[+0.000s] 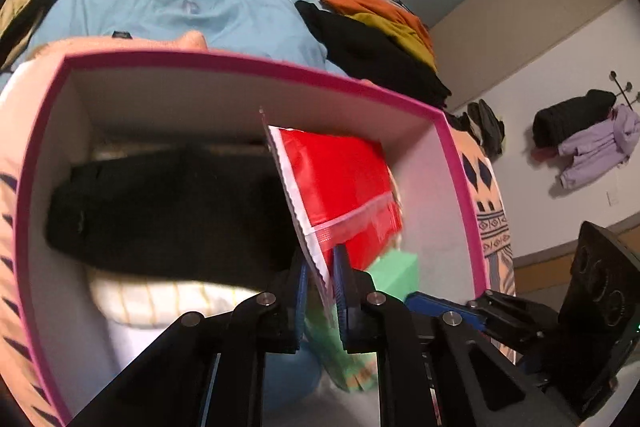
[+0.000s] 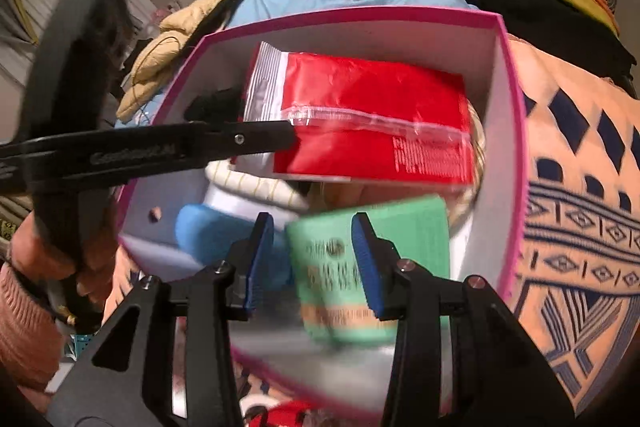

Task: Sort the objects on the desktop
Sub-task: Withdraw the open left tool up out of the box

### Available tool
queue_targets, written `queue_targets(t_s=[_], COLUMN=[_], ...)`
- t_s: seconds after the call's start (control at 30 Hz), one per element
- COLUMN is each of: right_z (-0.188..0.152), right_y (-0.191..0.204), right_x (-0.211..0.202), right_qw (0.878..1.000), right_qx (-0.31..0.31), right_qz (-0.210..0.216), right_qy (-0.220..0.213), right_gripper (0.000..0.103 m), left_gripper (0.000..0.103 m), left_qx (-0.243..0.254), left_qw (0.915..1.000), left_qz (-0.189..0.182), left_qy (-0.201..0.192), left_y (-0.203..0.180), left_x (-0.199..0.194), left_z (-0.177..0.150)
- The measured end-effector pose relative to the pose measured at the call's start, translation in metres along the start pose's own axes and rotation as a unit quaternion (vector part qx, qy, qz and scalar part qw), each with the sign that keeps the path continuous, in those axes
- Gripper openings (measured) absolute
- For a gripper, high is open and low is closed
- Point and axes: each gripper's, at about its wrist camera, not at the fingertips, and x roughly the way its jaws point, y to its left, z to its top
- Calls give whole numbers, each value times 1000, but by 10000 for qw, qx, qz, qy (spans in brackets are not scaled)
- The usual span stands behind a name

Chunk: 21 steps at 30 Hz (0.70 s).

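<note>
Sorting well along: my left gripper (image 1: 320,291) pinches the red foil zip pouch (image 1: 340,187) over the part-filled pink-rimmed cardboard box (image 1: 256,61); my right gripper (image 2: 314,263) gapes, the blurred green packet (image 2: 400,227) loose between its jaws.

Inside the pink-rimmed box (image 2: 516,131), the red pouch (image 2: 372,123) hides most of a black item (image 2: 212,107) and a striped cloth (image 2: 256,185). The green packet (image 2: 372,251) nearest the camera is motion-blurred, its print unreadable, its lower end covered by a gripper finger (image 2: 366,263)
</note>
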Motion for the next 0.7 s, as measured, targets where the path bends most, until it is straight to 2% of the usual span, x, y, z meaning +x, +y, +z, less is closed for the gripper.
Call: queue_targets(t_s=[0.13, 0.27, 0.33, 0.4, 0.5, 0.57, 0.67, 0.7], right_z=[17, 21, 17, 12, 3, -3, -15, -19], right_y=[-4, -11, -14, -16, -15, -11, -3, 0], right_x=[19, 27, 26, 19, 2, -12, -36, -43], right_qw=[9997, 9992, 9989, 9988, 9985, 9982, 9972, 9967], right_qx=[125, 319, 425, 489, 493, 438, 300, 268], right_qz=[-143, -160, -78, -13, 140, 252, 410, 470], right_qy=[154, 181, 159, 54, -177, -317, -541, -608], right_gripper=[44, 44, 44, 44, 44, 44, 45, 47], left_gripper=[12, 34, 39, 57, 66, 68, 82, 83], left_qx=[50, 33, 41, 80, 229, 392, 642, 720], left_qw=[9994, 9985, 9982, 9973, 9939, 9904, 9831, 9804], left_qz=[352, 551, 588, 666, 867, 973, 1202, 1261], left_qy=[-21, 61, -91, -309, -642, -899, -1218, -1330], left_y=[5, 15, 18, 18, 14, 8, -4, -9], left_x=[12, 19, 10, -3, -23, -39, -62, -69], left_z=[6, -1, -7, -13, -24, -35, -52, -58])
